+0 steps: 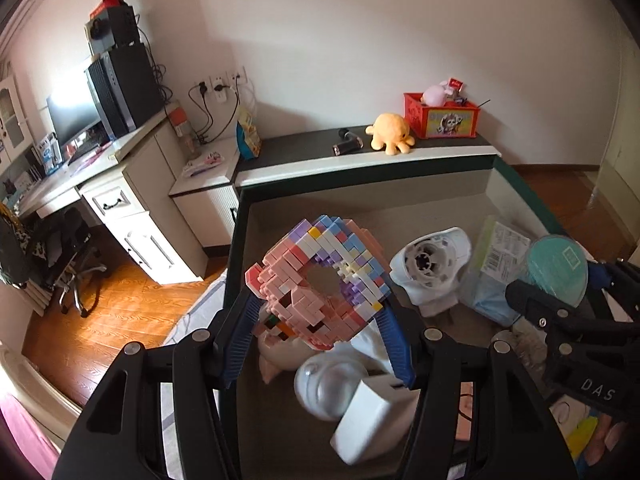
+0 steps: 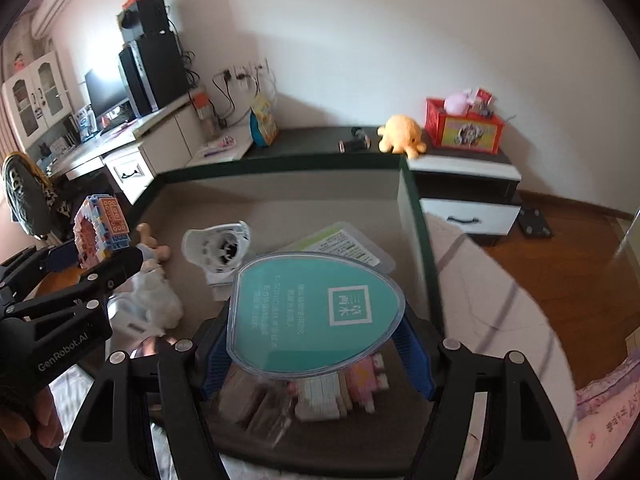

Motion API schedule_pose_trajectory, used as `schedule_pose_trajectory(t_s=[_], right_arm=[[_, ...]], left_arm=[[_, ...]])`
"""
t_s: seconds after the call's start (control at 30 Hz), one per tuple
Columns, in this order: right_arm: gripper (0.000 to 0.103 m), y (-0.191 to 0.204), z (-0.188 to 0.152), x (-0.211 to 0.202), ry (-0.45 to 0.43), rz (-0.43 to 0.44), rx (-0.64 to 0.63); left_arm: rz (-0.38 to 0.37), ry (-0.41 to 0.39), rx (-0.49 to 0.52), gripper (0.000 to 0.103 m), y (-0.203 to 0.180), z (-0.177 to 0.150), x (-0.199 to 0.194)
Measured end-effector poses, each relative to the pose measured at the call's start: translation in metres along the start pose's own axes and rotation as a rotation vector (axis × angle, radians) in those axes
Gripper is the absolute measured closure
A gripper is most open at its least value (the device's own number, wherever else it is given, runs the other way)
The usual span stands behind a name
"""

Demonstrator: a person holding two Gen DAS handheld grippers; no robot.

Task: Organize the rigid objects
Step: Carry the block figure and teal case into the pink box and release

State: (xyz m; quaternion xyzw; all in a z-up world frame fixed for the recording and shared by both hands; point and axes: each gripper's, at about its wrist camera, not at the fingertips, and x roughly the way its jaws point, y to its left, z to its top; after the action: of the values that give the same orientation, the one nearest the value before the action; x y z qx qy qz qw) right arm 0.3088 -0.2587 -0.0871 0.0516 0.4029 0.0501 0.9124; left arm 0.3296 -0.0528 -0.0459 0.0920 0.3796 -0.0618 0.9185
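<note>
I have the left gripper (image 1: 320, 320) clamped on the brick-built block ring (image 1: 320, 280) and the right gripper (image 2: 320, 344) pinching the teal-lidded case (image 2: 316, 316). Both hang above the open bin (image 2: 412, 200) straight ahead, ready to drop in.

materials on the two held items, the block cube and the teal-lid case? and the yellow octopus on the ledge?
Block cube: hard plastic, semi-gloss; studded interlocking pastel bricks, held between the left gripper pads.
Teal-lid case: clear rigid plastic, glossy rim catching light, over a teal printed insert, probably paper; held in the right gripper.
Yellow octopus: plush fabric, matte and fuzzy, soft rounded shape.
</note>
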Motion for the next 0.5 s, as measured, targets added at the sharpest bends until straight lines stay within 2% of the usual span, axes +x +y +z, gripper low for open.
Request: schedule_pose_trajectory(t_s=[0.1,0.17,0.2,0.33,0.5], right_arm=[[0.030,-0.002,-0.001,0.008,-0.006,-0.002,0.012],[0.023,-0.005,-0.001,0.007,-0.012,0.013,0.024],[0.022,-0.006,-0.001,0.004,-0.021,0.024,0.031],[0.021,-0.004,-0.002,-0.016,-0.064,0.025,0.037],[0.020,0.003,-0.012,-0.057,-0.116,0.051,0.048]], left_arm=[[0.005,0.008,0.000,0.040,-0.002,0.000,0.010],[0.011,0.008,-0.004,0.018,-0.004,-0.001,0.011],[0.018,0.004,-0.006,0.015,-0.004,-0.002,0.009],[0.005,-0.021,-0.020,0.012,0.001,-0.008,-0.010],[-0.004,-0.073,-0.061,0.005,0.014,-0.025,-0.056]])
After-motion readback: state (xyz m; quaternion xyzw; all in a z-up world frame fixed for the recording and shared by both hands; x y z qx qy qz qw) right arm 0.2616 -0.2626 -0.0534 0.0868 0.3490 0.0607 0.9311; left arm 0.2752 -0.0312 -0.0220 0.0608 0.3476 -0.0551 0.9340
